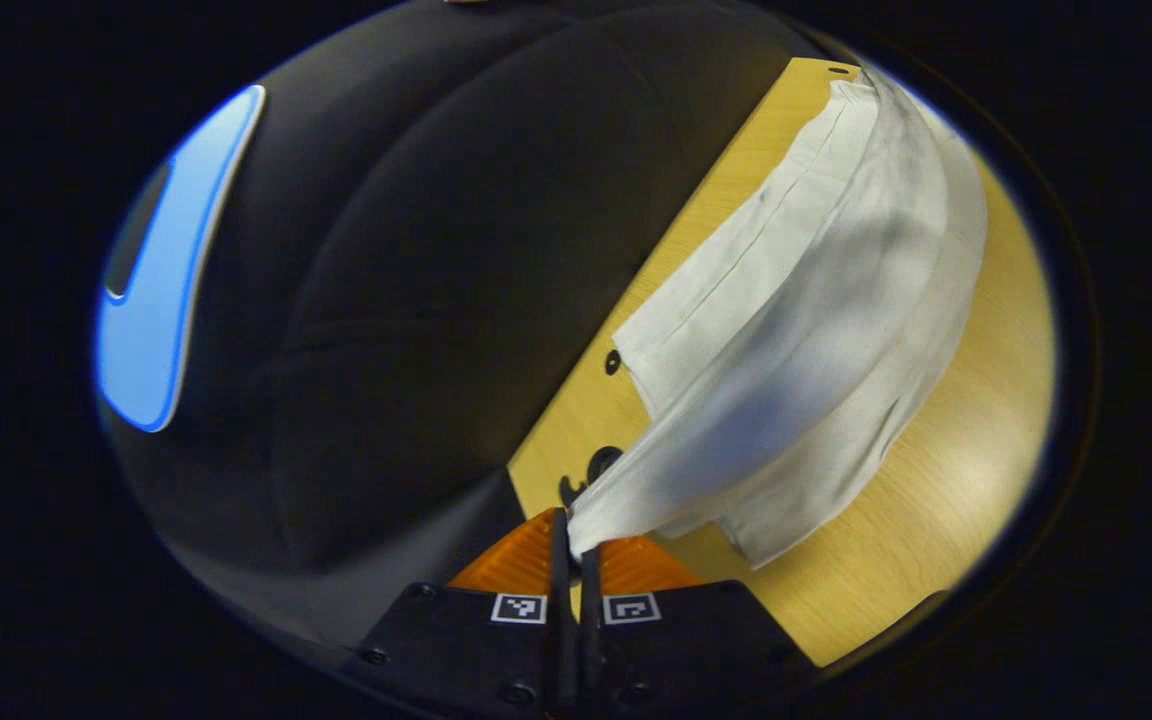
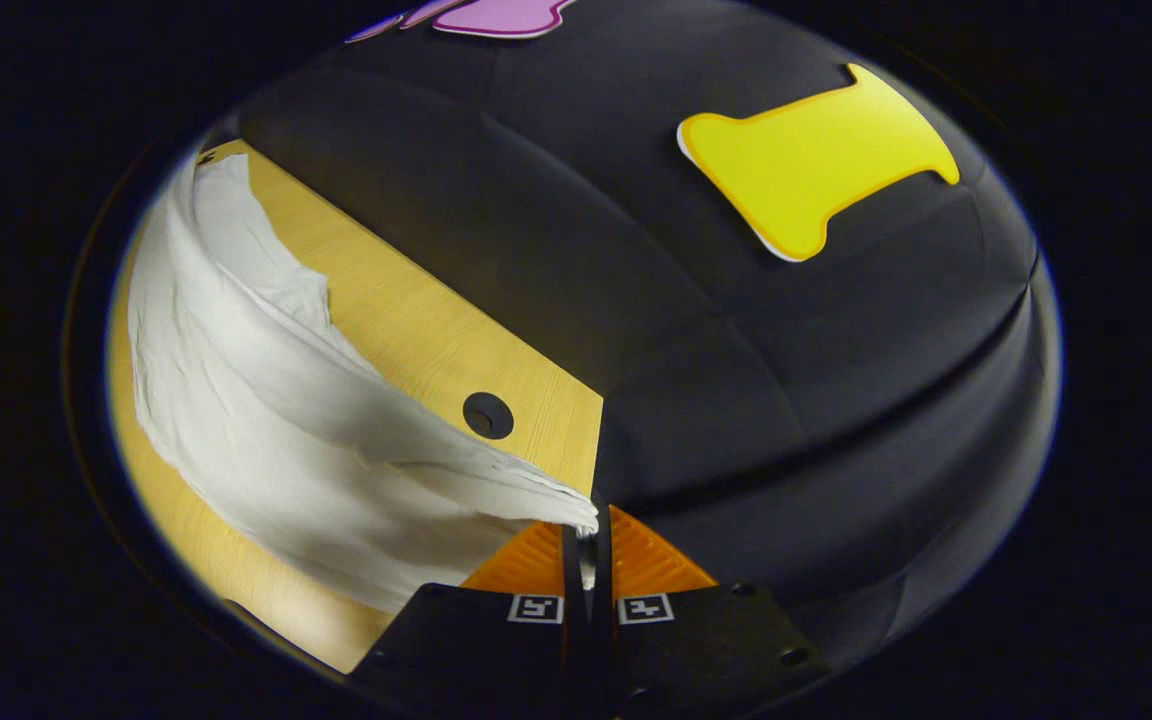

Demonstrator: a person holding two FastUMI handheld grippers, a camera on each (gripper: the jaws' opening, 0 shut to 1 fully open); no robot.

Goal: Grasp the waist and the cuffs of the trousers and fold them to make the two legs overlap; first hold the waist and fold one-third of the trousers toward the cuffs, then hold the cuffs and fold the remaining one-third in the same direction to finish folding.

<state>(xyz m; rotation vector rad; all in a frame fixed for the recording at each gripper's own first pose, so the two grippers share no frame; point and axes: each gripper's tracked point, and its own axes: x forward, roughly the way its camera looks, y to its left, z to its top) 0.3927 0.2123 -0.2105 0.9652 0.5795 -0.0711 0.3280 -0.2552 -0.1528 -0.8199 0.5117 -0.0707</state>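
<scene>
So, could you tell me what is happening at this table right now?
A person is folding white trousers on a wooden table, holding a two-finger tool in each hand. The left tool is shut on one edge of the fabric and the right tool is shut on another. The pinched cloth is lifted while the rest drapes down onto the table. Which end is waist or cuffs I cannot tell, and the folding is not finished.

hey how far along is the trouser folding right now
Early on. Done: both grippers have a grip, the left gripper shut on one end of the white trousers, the right gripper shut on another part. In hand: the cloth is lifted in an arc above the wooden table, which looks like the leg-over-leg fold. Left: laying it flat, then both one-third folds.
</scene>
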